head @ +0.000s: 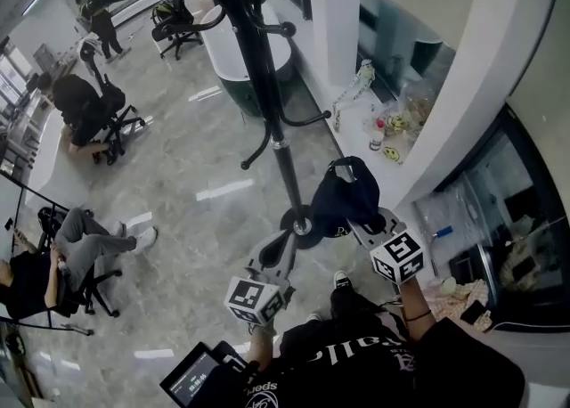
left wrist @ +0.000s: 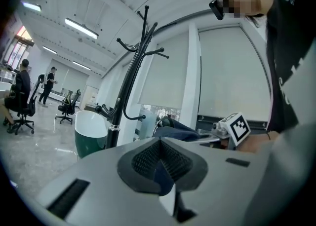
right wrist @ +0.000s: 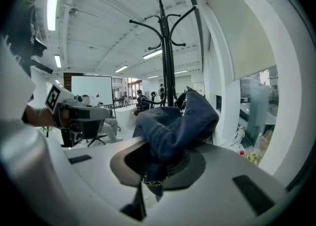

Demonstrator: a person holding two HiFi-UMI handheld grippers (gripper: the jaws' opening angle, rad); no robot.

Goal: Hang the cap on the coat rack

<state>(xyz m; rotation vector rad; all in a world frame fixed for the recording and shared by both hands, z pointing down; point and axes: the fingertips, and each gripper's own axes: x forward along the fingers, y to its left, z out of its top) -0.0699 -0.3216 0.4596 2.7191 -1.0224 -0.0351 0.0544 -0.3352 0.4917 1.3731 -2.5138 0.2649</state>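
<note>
The cap, dark and crumpled, is held low just right of the rack pole, near its base, and is not on any hook. It is pinched by a fold of fabric in the right gripper, whose jaws are nearly together on the cloth, with the rest of the cap bunched above them. The left gripper is held to the left, pointed at the pole, its jaws closed with nothing gripped as far as can be seen. The carrying step is judged to be in hand, with the hanging not yet done. A lift is called for next, so that the cap's opening or strap can be brought over a hook tip and lowered before release.
</note>
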